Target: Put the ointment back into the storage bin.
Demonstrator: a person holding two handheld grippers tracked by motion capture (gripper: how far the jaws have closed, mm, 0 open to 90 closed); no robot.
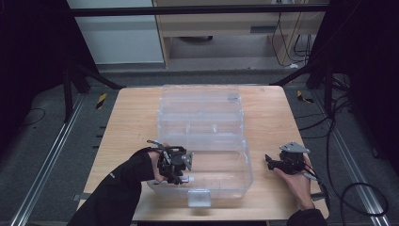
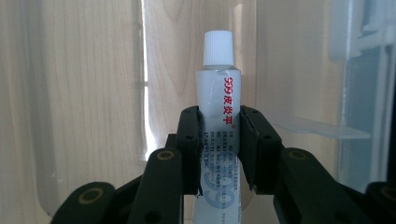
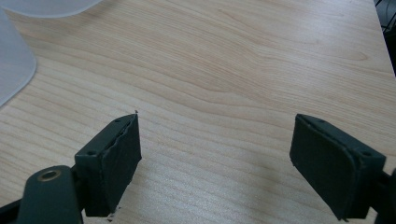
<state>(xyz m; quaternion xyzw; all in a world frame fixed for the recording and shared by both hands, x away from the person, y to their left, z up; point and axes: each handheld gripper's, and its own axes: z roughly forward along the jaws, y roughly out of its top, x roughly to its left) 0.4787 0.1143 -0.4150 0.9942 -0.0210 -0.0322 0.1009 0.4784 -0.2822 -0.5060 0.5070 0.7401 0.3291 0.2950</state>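
Note:
A clear plastic organiser box [image 1: 244, 165] lies open on the wooden table [image 1: 131, 122], lid folded back toward the far side. My left gripper [image 1: 184, 170] hovers over the box's near left part, shut on a small white tube [image 2: 219, 116] with a ribbed white cap and red lettering; the tube's capped end sticks out past the jaws. Through the box floor [image 2: 93, 93] the wood grain shows. My right gripper [image 1: 269, 162] rests to the right of the box, held by a hand. Its jaws stand wide apart over bare wood [image 3: 219, 154], open with nothing between them.
The box lid [image 1: 200, 101] covers the middle far part of the table. A latch tab [image 1: 199, 197] juts from the box's near edge. Bare wood lies left and right of the box. A corner of the box [image 3: 14, 65] shows in the right gripper view. Cables trail on the floor at right.

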